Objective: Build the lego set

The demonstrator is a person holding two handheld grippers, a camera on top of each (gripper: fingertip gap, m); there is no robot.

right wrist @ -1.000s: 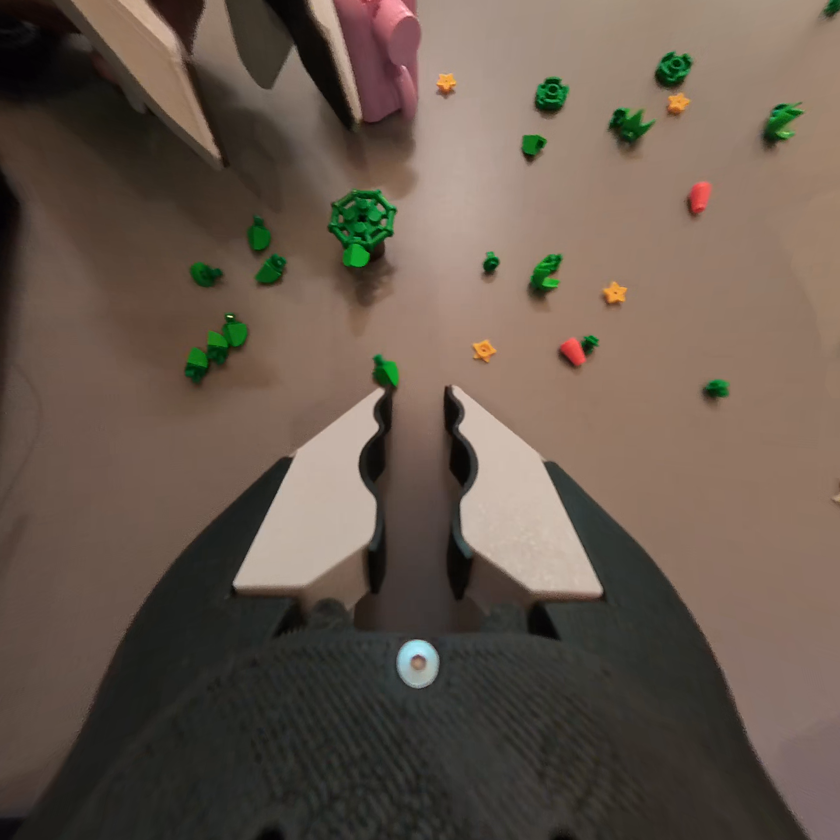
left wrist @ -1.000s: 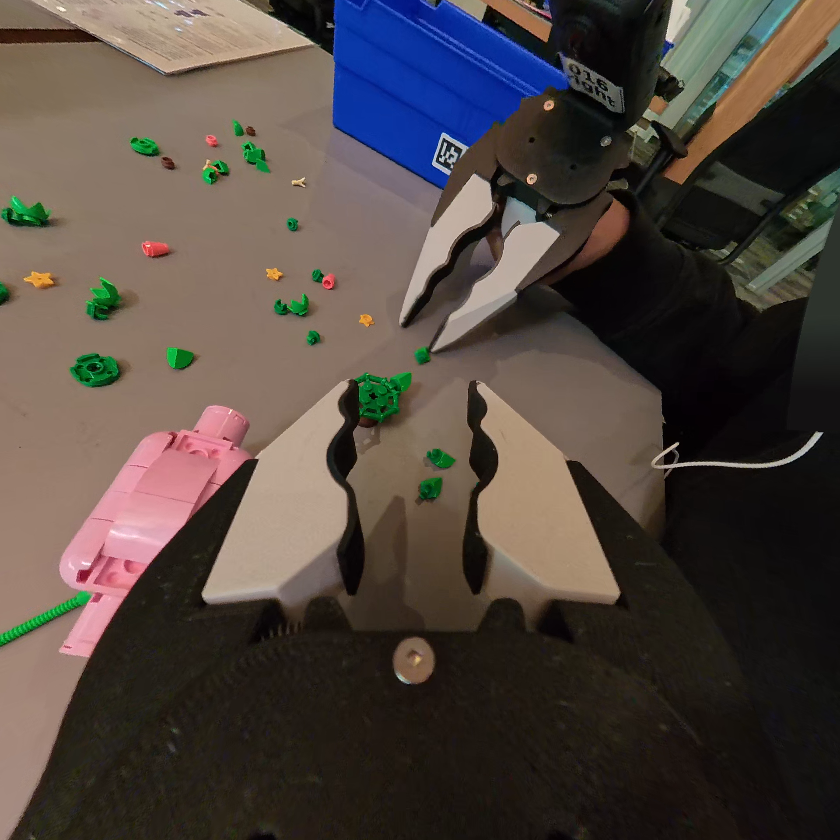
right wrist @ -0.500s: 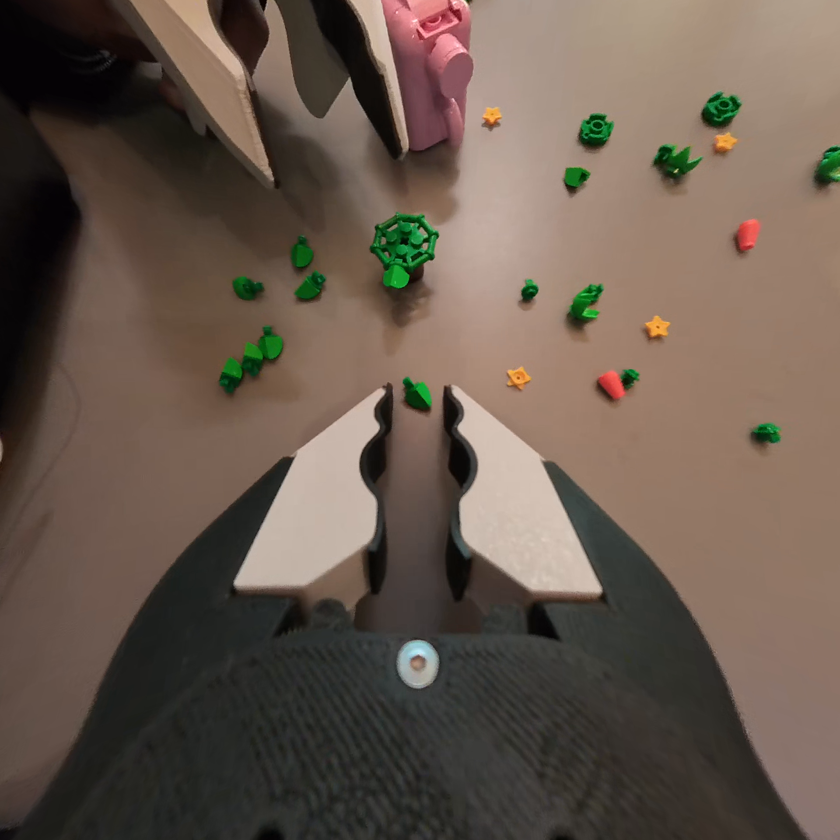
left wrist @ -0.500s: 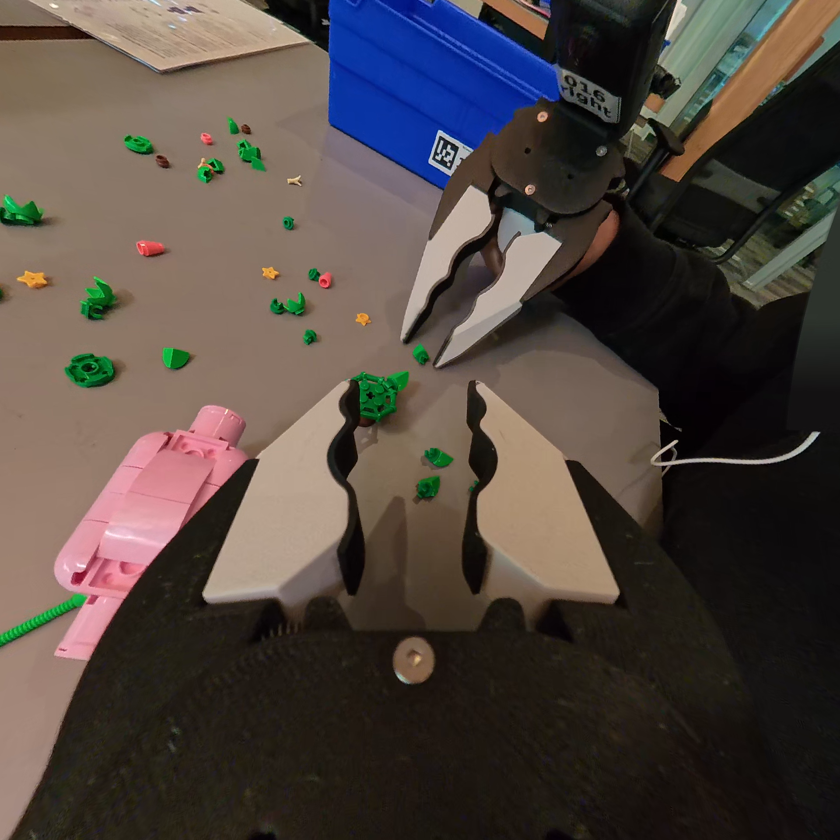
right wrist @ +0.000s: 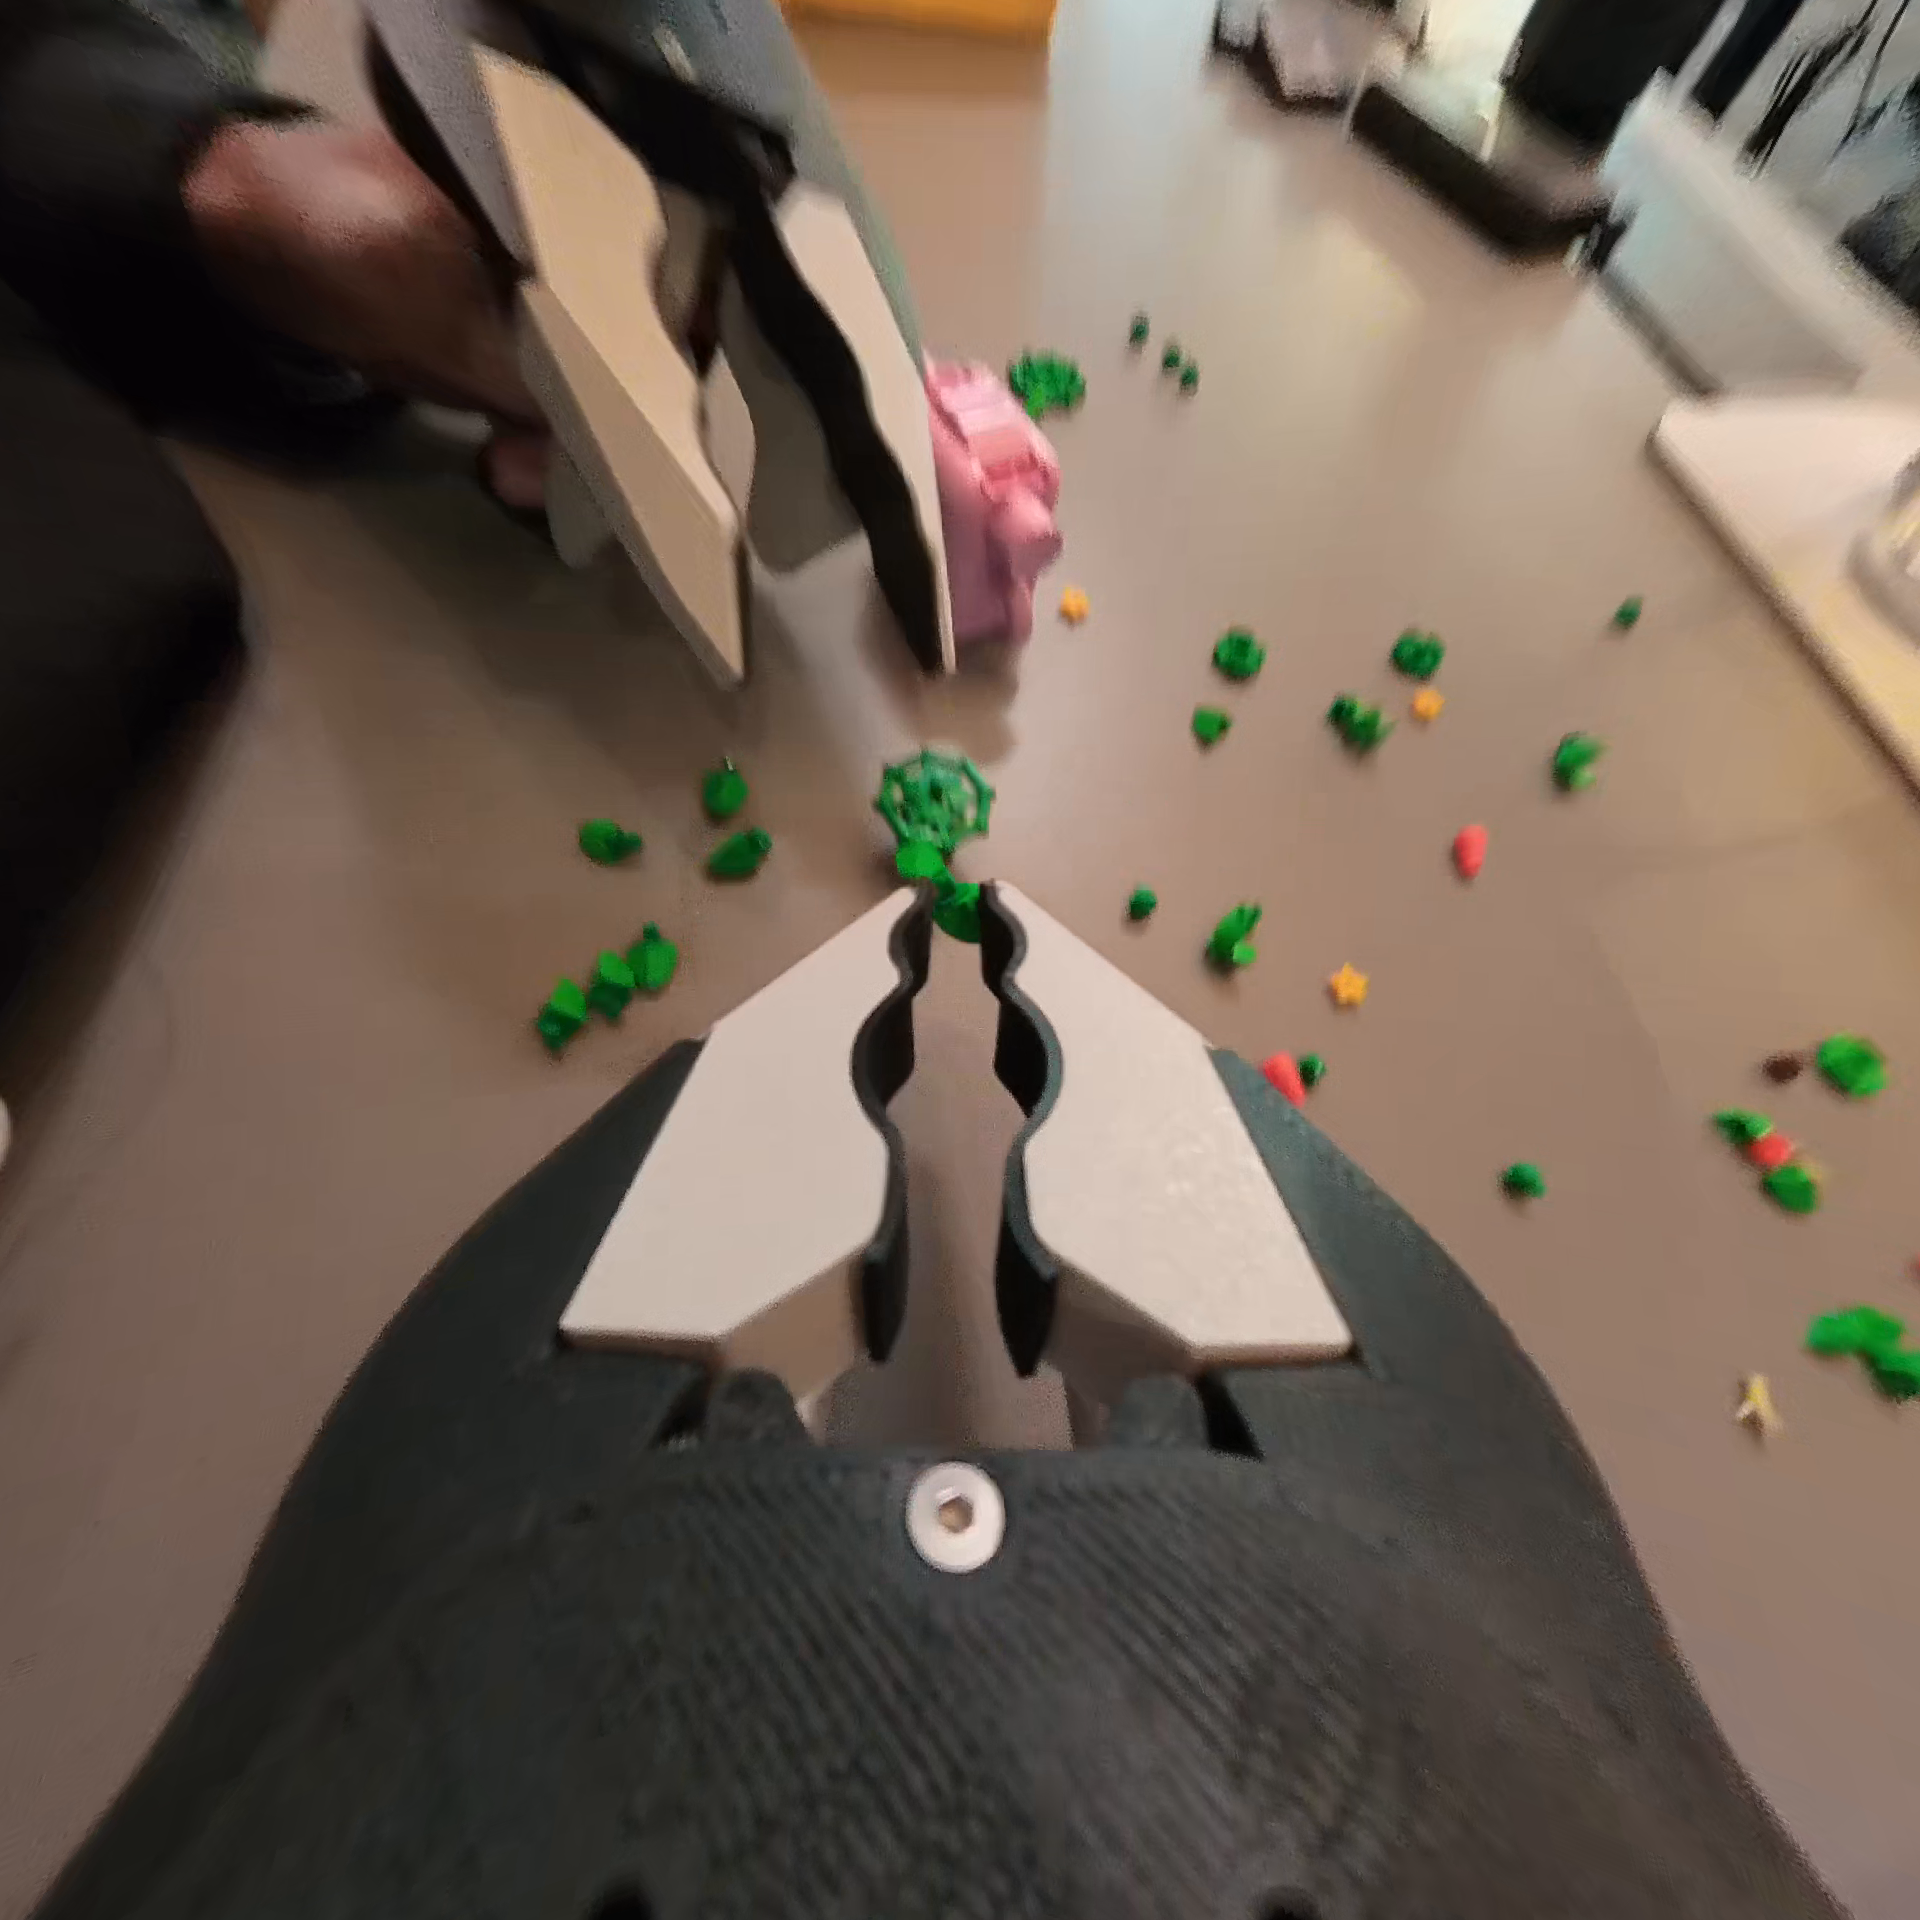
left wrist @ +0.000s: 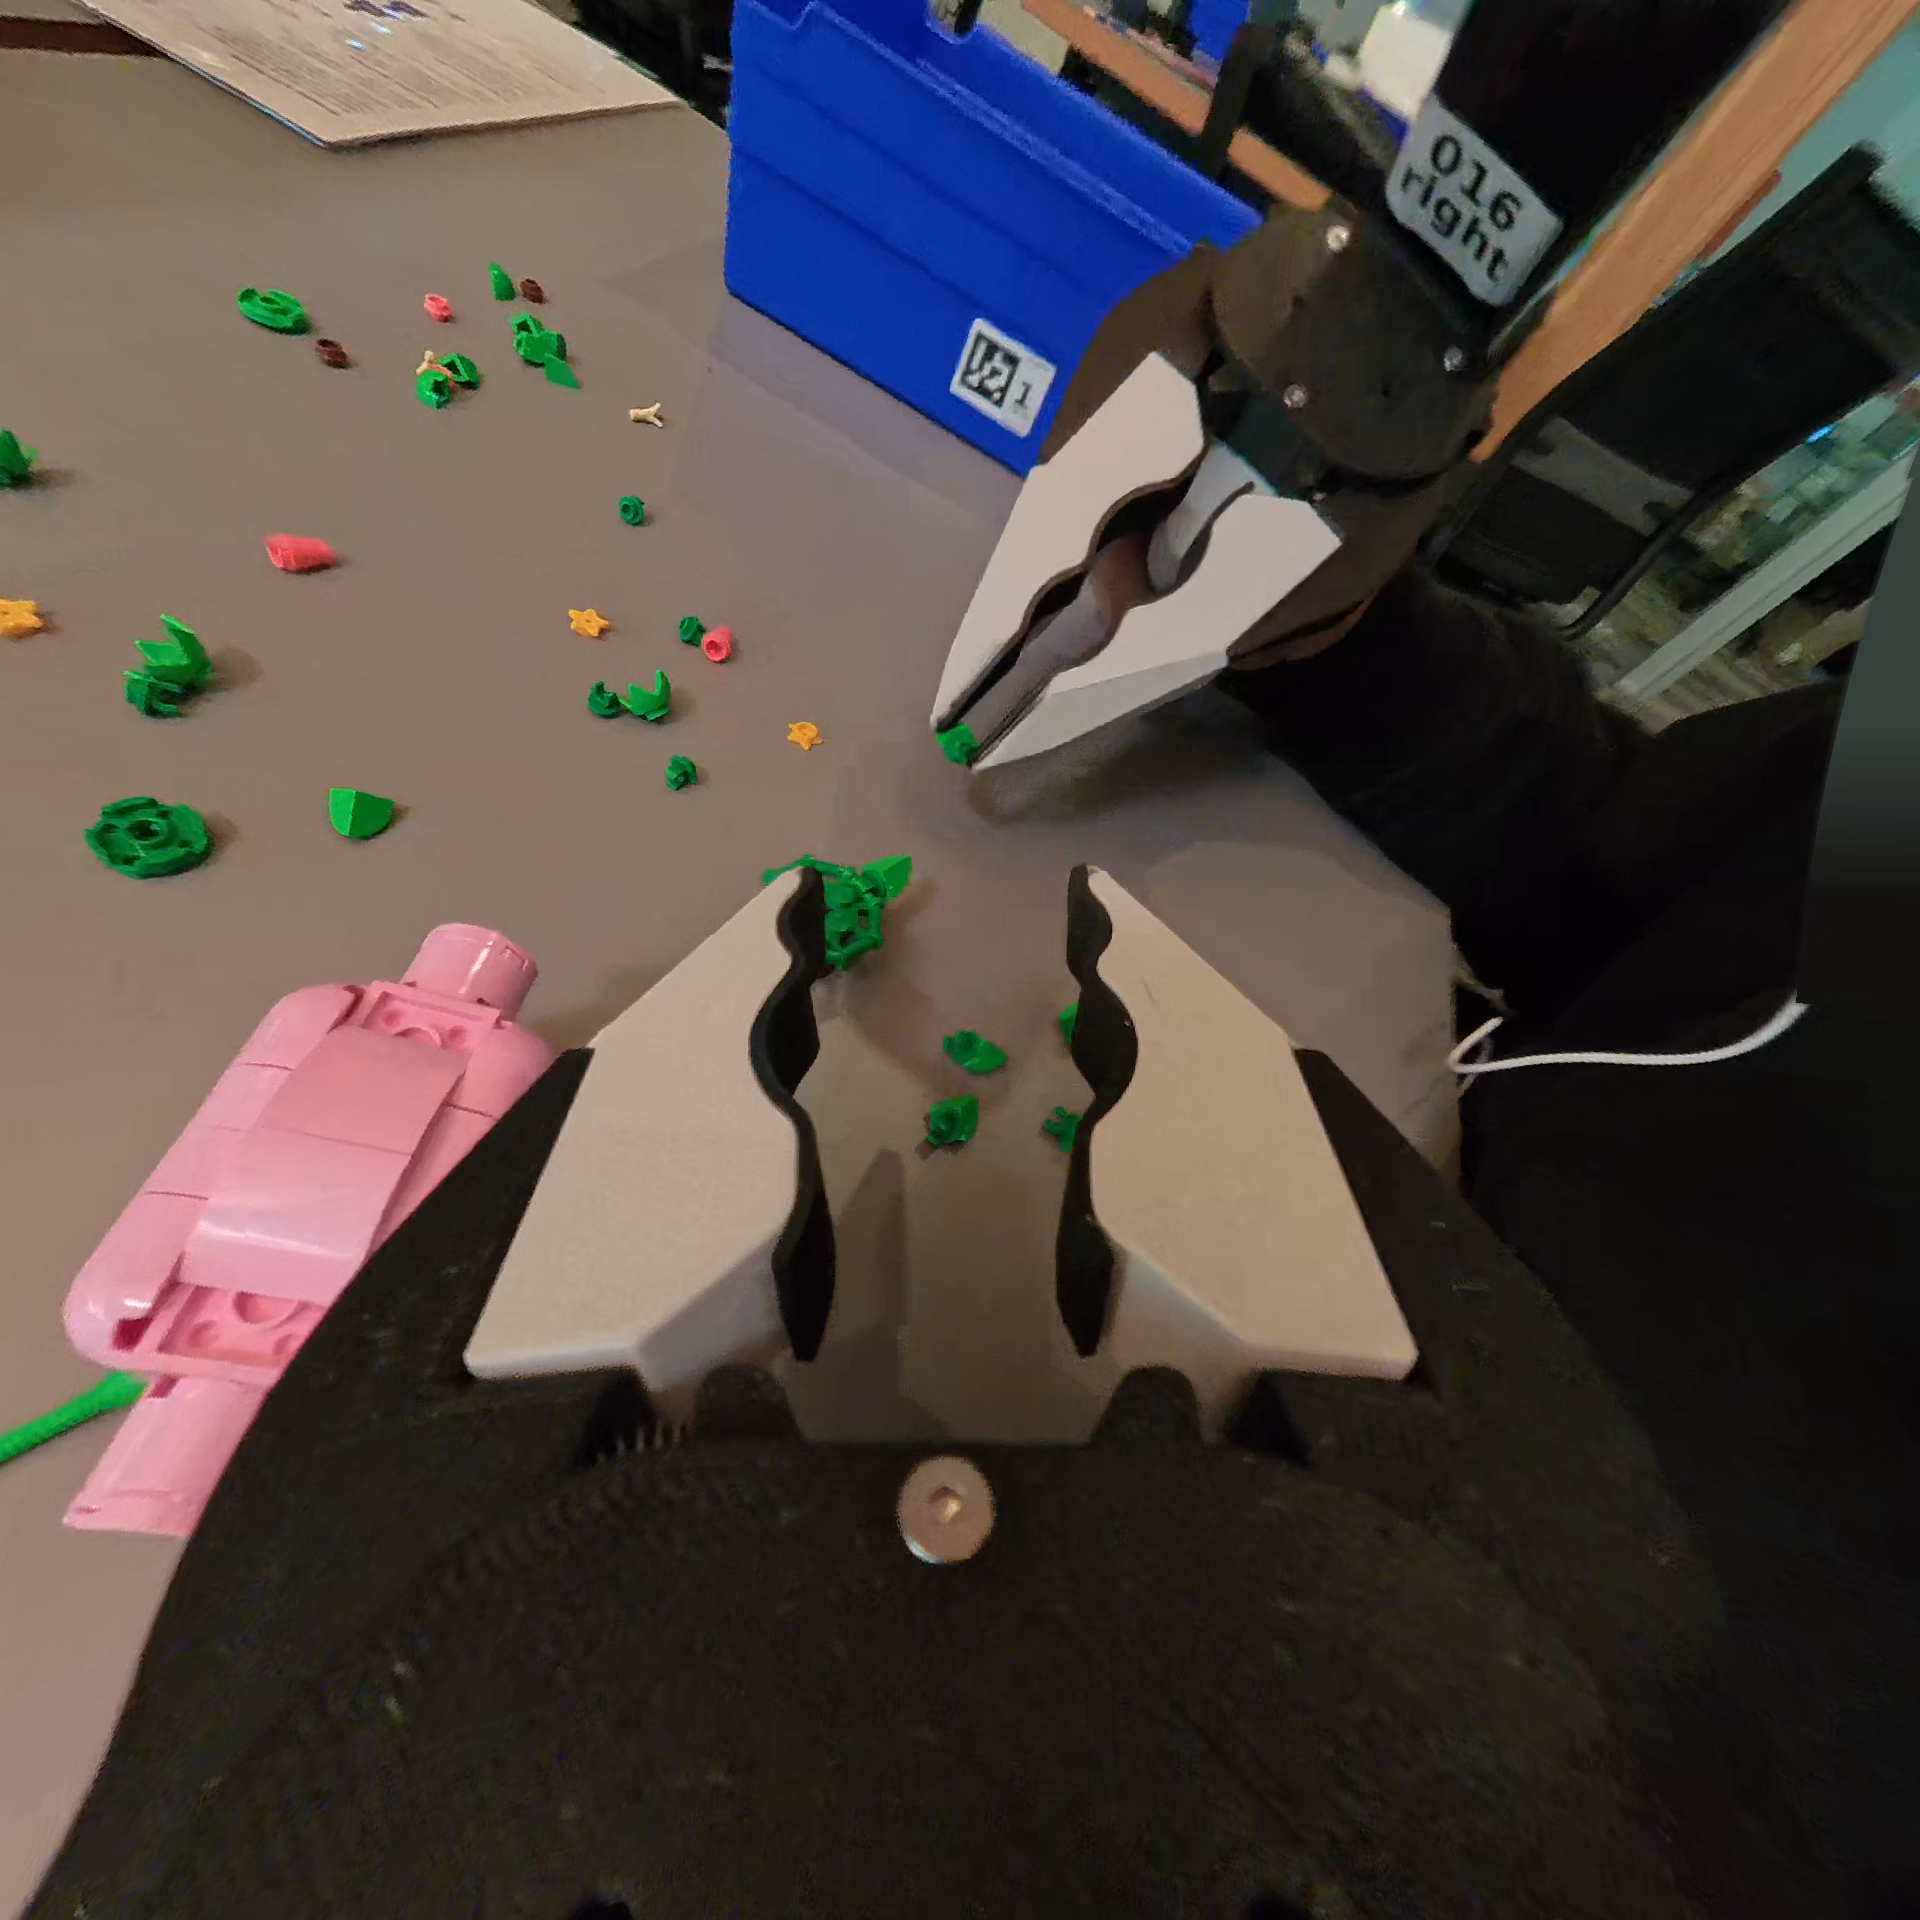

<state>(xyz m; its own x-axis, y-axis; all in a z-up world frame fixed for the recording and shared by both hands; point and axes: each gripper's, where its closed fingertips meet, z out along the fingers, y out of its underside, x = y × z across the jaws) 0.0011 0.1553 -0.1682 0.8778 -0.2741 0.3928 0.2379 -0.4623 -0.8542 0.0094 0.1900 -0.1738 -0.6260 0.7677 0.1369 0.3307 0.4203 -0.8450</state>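
My right gripper (right wrist: 951, 906) is shut on a small green leaf piece (right wrist: 954, 916) at its fingertips; it shows in the left wrist view (left wrist: 961, 743) too, with the leaf (left wrist: 954, 744) at its tip just above the grey table (left wrist: 416, 935). A green round web-like piece (right wrist: 933, 800) with one leaf on it stands just beyond. My left gripper (left wrist: 940, 883) is open and empty, hovering with that web piece (left wrist: 854, 914) by its left fingertip. A pink built block (left wrist: 301, 1174) lies at its left.
Several loose green leaf pieces (left wrist: 961, 1086) lie between my left fingers. Green, orange and red small pieces (left wrist: 623, 665) are scattered over the table. A blue bin (left wrist: 935, 229) stands at the back, a booklet (left wrist: 364, 52) at the far left. My hands' fingertips stand some 5 cm from each other. The pink built block (left wrist: 301, 1174) lies some 9 cm from my left tips, 15 cm from my right tips. It turns up in the right wrist view (right wrist: 976, 402) as well.
My right gripper has closed on the small green leaf, lifted it off the table and tilted up. The left gripper has barely moved and stays open.
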